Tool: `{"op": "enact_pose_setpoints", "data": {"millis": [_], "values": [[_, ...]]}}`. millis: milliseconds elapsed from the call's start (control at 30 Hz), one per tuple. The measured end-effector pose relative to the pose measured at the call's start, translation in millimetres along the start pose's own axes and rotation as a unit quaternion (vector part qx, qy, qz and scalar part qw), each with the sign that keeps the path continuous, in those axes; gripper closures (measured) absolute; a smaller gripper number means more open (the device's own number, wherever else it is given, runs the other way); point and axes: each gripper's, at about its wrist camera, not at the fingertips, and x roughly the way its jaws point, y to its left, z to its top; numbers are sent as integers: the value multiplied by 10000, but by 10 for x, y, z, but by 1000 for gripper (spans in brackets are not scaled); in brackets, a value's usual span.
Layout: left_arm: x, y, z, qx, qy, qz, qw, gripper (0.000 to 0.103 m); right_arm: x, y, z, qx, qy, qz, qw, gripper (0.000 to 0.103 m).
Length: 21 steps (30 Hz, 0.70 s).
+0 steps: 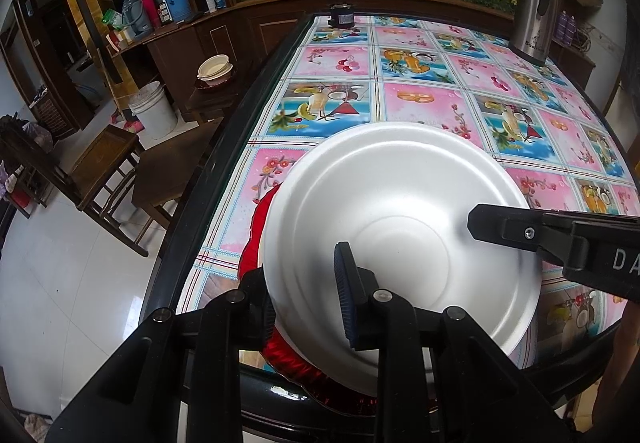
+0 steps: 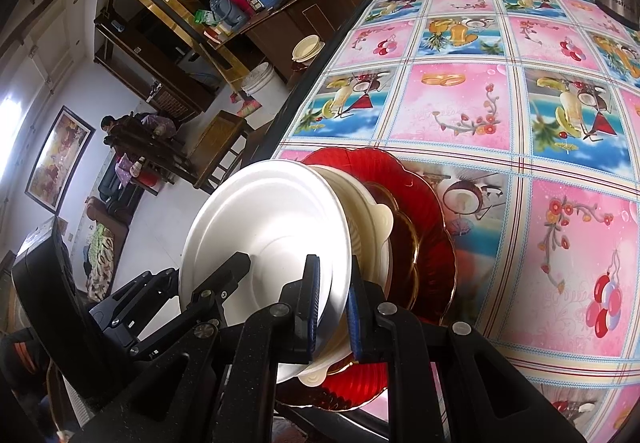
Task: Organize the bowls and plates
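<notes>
Both my left tongs (image 1: 308, 307) and right tongs (image 2: 334, 307) clench the white bowl (image 1: 396, 211) rim; uneven pulling could crack it or topple the stack beneath

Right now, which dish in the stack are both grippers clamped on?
The white foam plate on top: both grippers pinch its rim. The cream bowl under it and the red plate at the bottom are not gripped.
</notes>
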Motion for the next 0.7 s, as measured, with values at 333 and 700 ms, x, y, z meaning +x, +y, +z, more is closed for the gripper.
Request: {"op": "enact_pose_setpoints", "data": {"millis": [333, 700], "values": [[3, 12, 7, 1, 4, 13, 10000, 79, -5, 1, -11, 30, 3, 40, 10000, 89], [9, 34, 26, 16, 0, 30, 10000, 79, -23, 0, -30, 68, 11, 92, 9999, 89]]}}
